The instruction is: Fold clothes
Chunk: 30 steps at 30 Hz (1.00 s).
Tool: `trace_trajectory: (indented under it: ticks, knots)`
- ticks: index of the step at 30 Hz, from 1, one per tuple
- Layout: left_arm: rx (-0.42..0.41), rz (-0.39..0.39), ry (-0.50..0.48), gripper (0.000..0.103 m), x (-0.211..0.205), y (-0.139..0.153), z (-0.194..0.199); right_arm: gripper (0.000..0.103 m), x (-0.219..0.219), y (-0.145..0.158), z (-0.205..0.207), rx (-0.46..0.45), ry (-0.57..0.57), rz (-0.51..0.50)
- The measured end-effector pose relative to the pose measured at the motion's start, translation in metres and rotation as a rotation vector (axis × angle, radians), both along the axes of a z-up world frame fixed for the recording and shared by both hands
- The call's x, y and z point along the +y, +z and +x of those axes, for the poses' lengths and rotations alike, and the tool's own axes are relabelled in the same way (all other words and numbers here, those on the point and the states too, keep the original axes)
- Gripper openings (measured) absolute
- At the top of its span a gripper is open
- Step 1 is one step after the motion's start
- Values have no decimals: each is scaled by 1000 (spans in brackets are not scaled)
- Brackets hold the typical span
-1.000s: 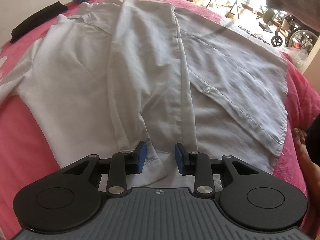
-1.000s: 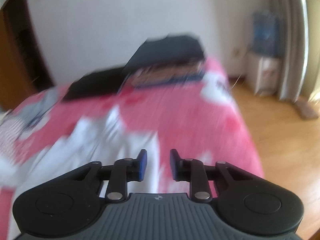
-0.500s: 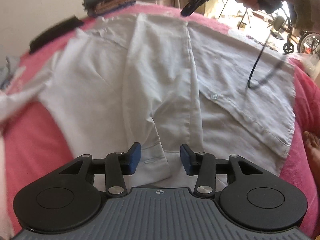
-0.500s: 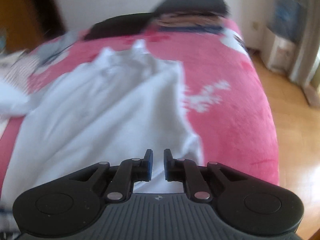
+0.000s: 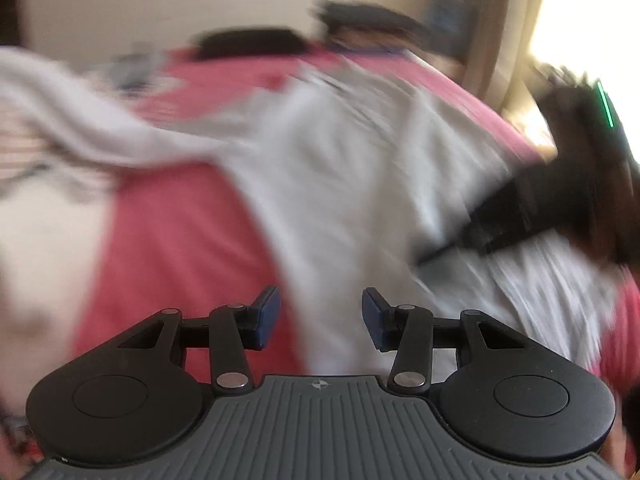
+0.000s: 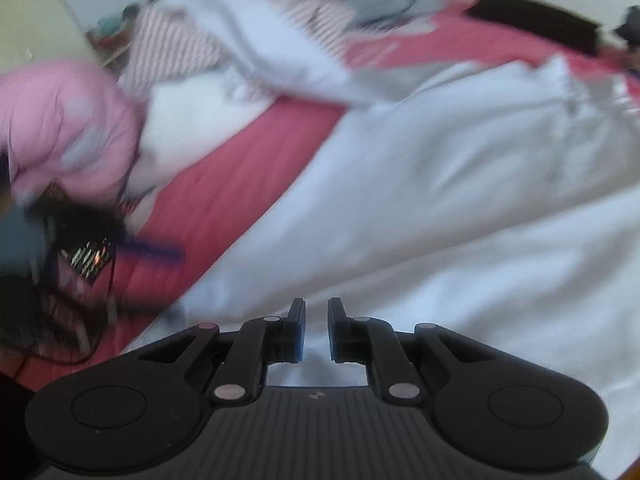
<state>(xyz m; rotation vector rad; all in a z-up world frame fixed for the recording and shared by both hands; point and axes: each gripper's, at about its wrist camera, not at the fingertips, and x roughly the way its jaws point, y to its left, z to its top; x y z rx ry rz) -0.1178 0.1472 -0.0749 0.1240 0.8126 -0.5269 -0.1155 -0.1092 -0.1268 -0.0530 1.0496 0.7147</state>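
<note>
Shirt spread on pink bed, left gripper half open and empty, right gripper narrowly parted above shirt, nothing gripped.

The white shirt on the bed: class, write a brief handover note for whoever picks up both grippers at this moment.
Left gripper: open, holding nothing, over the shirt's edge.
Right gripper: fingers nearly together with a small gap, nothing seen between them, above the shirt.
White shirt: spread on the pink bedcover, one sleeve trailing sideways. Frames are blurred.
Done: shirt laid out.
Left: fold sleeves in, then the body.
</note>
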Motion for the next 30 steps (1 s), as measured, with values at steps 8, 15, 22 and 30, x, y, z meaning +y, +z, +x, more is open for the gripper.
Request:
trace_trajectory:
  ticks: [8, 15, 22, 30]
  knots:
    - [-168, -182, 620, 47, 113, 97, 86, 13, 13, -23, 0, 58, -35, -26]
    - [-208, -479, 940, 62, 184, 142, 130, 13, -4, -21, -2, 129, -94, 34]
    - [-109, -477, 1043, 58, 208, 122, 181, 14, -3, -17, -7, 135, -95, 57]
    - [-222, -439, 957, 0, 202, 131, 180, 14, -7, -15, -11, 157, -122, 74]
